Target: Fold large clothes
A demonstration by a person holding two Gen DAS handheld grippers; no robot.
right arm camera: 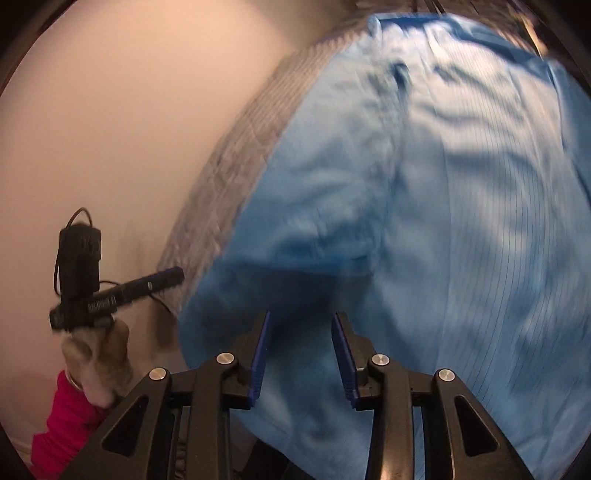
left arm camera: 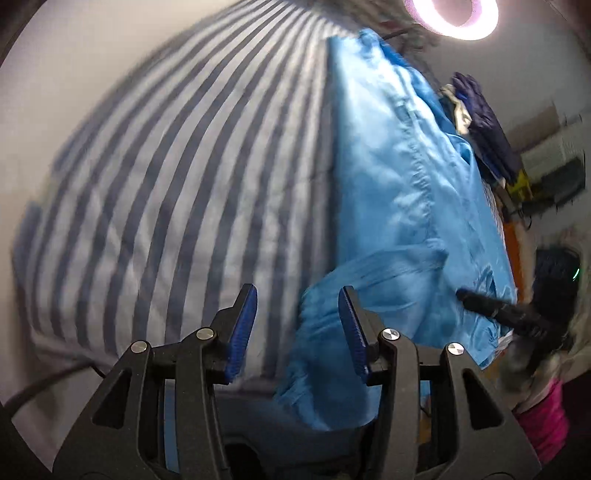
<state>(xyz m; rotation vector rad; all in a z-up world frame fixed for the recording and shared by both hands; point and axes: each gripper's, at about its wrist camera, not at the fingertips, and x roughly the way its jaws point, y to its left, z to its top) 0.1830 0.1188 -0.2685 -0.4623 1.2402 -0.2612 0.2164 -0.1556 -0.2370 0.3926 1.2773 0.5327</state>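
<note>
Left gripper [left arm camera: 297,314] hanging over the bed, jaws apart, blue ribbed pads [left arm camera: 242,332] both clear, nothing pinched. Under the gap: striped bedding [left arm camera: 166,192], grey and white bands fanning away. Right pad just at the crumpled near edge of the blue garment [left arm camera: 399,192], touching or only overlapping it, hard to say through the blur. Garment lying long down the right half of the bed, a stitched seam running along it, a bunched sleeve-like fold spilling toward the near edge. Beyond it, dark navy and white clothes [left arm camera: 476,114] piled at the far side. Ring light [left arm camera: 452,16] glowing at the top. At far right, the other tool's dark fingers [left arm camera: 498,308] over the blue cloth, a pink sleeve [left arm camera: 543,421] below.

Over to the right wrist view: right gripper [right arm camera: 301,347] also parted, pads open with blue garment [right arm camera: 424,221] spread beneath and between them, not clamped. Fine dark pinstripes showing on the fabric, soft folds and shadows across it, one flap folded over toward the left. Strip of quilted grey bedding [right arm camera: 236,177] peeking out along the garment's left edge, plain wall [right arm camera: 110,129] beyond. Lower left: a hand [right arm camera: 99,362] in a pink sleeve [right arm camera: 66,424] carrying the left gripper [right arm camera: 162,278], seen side-on, black box and cable on top. Everything smeared by motion.
</note>
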